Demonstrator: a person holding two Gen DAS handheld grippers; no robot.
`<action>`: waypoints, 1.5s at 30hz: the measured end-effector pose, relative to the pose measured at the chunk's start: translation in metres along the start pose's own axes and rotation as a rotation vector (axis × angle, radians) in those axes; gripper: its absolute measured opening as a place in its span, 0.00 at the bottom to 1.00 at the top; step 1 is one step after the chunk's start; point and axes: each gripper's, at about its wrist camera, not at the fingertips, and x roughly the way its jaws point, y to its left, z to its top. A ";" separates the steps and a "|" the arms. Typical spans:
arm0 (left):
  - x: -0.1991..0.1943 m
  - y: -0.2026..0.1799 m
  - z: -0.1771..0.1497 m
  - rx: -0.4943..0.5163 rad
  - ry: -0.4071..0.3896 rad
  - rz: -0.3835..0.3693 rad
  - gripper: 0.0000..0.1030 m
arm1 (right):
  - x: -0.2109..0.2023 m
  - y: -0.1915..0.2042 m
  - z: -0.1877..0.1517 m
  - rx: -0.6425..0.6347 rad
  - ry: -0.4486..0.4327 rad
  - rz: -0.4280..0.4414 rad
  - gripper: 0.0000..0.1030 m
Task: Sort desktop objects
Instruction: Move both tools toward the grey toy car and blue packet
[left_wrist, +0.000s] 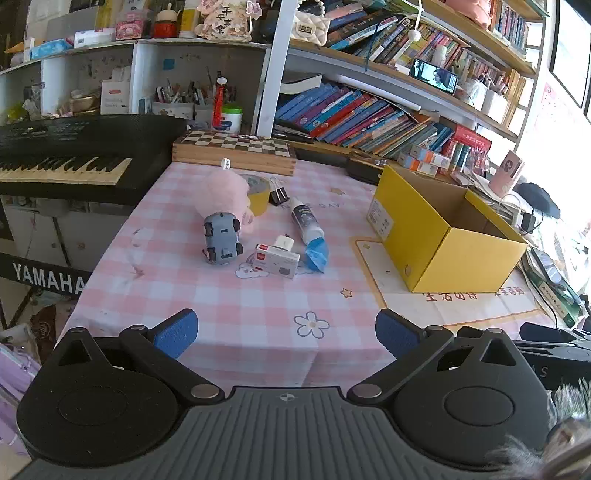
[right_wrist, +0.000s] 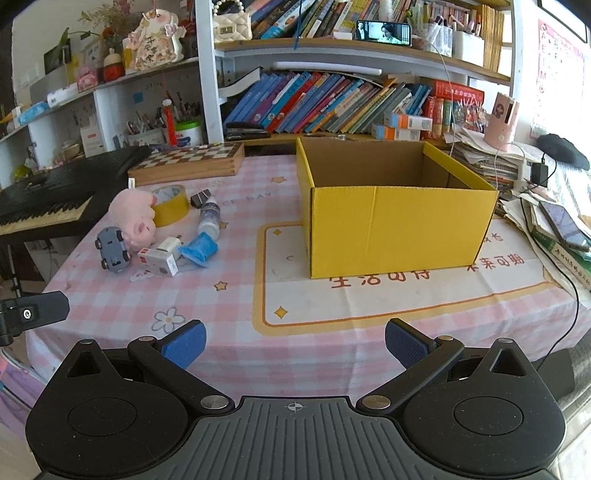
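Both grippers, left gripper (left_wrist: 286, 332) and right gripper (right_wrist: 295, 341), hover wide apart, empty, at frame bottom. Centre-left, the toy car (left_wrist: 222, 238) touches the pink plush (left_wrist: 227, 195); grabbing either could drag its neighbour, missing the yellow box (right_wrist: 399, 218).

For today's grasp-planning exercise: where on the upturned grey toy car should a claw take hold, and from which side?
Grip the grey toy car across its narrow body, between the front and rear wheels, coming from above. It lies wheels-up with flat sides exposed; the pink plush pig crowds its far end.
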 end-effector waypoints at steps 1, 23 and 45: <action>0.000 0.000 0.000 0.000 0.000 0.000 1.00 | 0.000 0.000 0.000 0.000 0.000 0.002 1.00; 0.000 -0.003 0.002 0.015 -0.001 -0.021 1.00 | 0.000 0.002 -0.001 -0.001 0.010 0.016 1.00; 0.003 0.001 0.002 0.020 0.015 -0.013 1.00 | 0.002 0.012 0.002 -0.017 0.021 0.038 1.00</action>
